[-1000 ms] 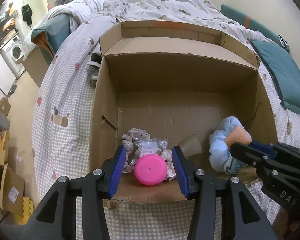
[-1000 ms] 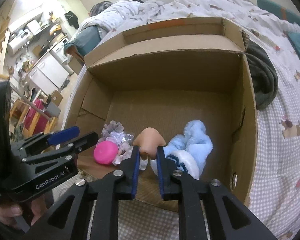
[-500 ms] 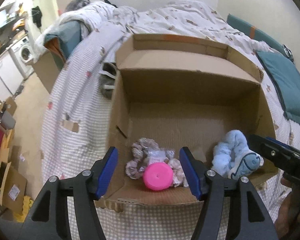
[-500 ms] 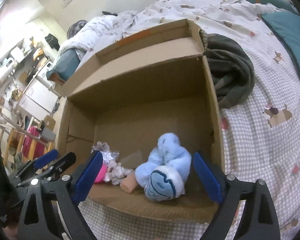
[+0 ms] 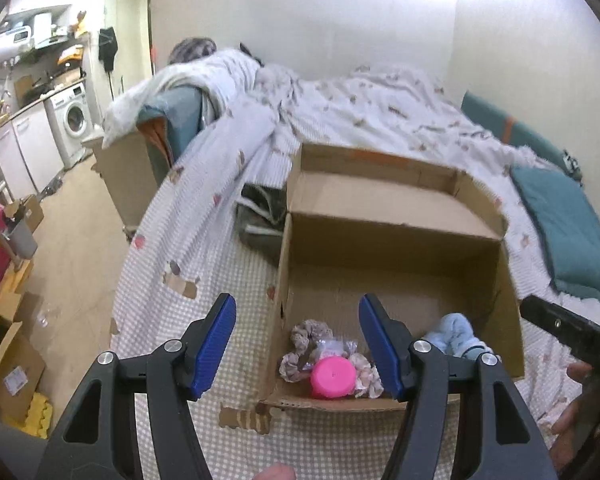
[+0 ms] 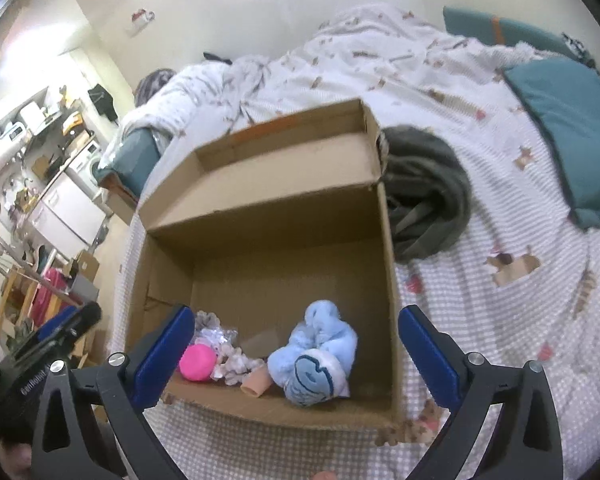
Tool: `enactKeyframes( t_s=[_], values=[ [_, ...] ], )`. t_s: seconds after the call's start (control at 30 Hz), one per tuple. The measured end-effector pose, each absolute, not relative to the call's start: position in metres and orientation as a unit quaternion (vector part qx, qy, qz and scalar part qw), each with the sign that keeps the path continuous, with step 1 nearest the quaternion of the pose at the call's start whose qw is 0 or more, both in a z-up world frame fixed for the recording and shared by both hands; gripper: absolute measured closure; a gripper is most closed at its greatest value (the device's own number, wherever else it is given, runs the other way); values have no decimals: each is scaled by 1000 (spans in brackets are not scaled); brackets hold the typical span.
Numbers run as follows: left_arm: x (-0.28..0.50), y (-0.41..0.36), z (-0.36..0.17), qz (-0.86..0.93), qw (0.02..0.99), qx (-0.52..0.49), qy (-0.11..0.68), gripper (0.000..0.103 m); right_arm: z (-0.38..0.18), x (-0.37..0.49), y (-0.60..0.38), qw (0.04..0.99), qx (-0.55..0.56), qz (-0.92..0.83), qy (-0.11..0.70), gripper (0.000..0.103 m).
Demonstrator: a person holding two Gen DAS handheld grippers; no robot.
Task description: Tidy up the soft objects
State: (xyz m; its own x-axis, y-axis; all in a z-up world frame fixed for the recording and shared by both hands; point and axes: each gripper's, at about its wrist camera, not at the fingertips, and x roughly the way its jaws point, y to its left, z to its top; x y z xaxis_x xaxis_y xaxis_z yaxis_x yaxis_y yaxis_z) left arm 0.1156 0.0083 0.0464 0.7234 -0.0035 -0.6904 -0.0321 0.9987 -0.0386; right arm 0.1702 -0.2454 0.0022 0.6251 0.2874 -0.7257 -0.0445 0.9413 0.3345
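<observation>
Cardboard box (image 6: 260, 208), open-topped, on the checked bedspread (image 6: 500, 320). Contents, along its near edge: pink ball (image 6: 197, 362) toward the near-left corner, touching crinkled grey-white scrunchies (image 6: 236, 362); small peach piece (image 6: 256, 383), possibly a cup, just beside them; light-blue plush sock bundle (image 6: 316, 356) near the middle. Left gripper (image 5: 298, 346): fingers spread wide, empty. Right gripper (image 6: 294, 354): fingers spread wide, empty. Dark grey garment (image 6: 424, 196) against the box's right wall outside.
</observation>
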Motion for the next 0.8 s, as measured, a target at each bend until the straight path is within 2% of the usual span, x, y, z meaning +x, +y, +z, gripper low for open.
enactKeyframes(
  t_s=[0.17, 0.23, 0.4, 0.7, 0.8],
  values=[
    [96, 18, 48, 2, 928, -33, 371, 8, 8, 137, -245, 909, 95, 85, 396, 0],
    [89, 20, 45, 3, 925, -31, 379, 3, 5, 127, -245, 908, 99, 80, 400, 0],
    [67, 21, 40, -8, 922, -36, 387, 2, 8, 105, -241, 912, 92, 78, 392, 0],
    [23, 10, 46, -13, 936, -27, 350, 1, 29, 58, -224, 937, 76, 85, 330, 0],
    [20, 6, 45, -12, 938, -24, 346, 1, 24, 54, -225, 936, 84, 78, 334, 0]
  ],
)
